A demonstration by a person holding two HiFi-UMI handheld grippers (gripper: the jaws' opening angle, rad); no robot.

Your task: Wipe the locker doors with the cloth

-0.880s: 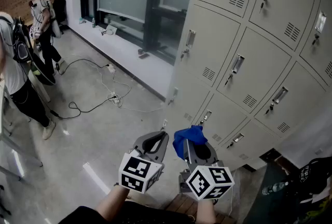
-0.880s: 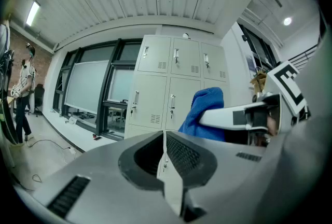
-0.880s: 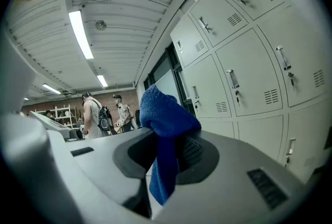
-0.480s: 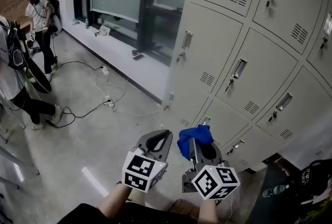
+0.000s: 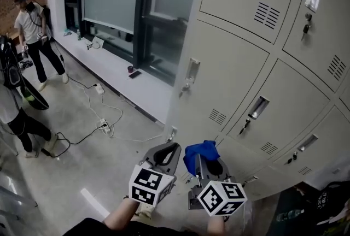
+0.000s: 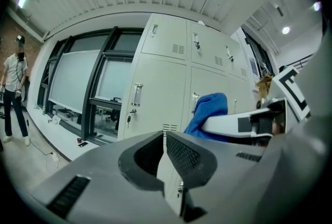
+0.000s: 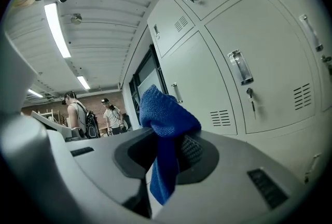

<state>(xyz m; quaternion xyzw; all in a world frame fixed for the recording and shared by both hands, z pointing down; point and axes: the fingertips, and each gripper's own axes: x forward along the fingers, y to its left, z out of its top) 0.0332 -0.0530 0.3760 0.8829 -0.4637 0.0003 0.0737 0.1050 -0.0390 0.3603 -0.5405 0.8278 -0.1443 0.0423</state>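
A person faces a bank of pale grey locker doors, each with a handle, a key lock and a small vent. They hold a gripper in each hand, low and close together. The right gripper is clamped on a blue cloth. In the right gripper view the cloth bunches above the jaws and a tail hangs down between them. The left gripper has its jaws pressed together on nothing.

The cloth is near the lower lockers but apart from them, and it touches no door. The wiping looks not yet begun: the cloth is in hand, and every door in view seems left to do. No streaks or damp patches show which doors, if any, are already wiped.

Off to the left, other people stand on a concrete floor with trailing cables.
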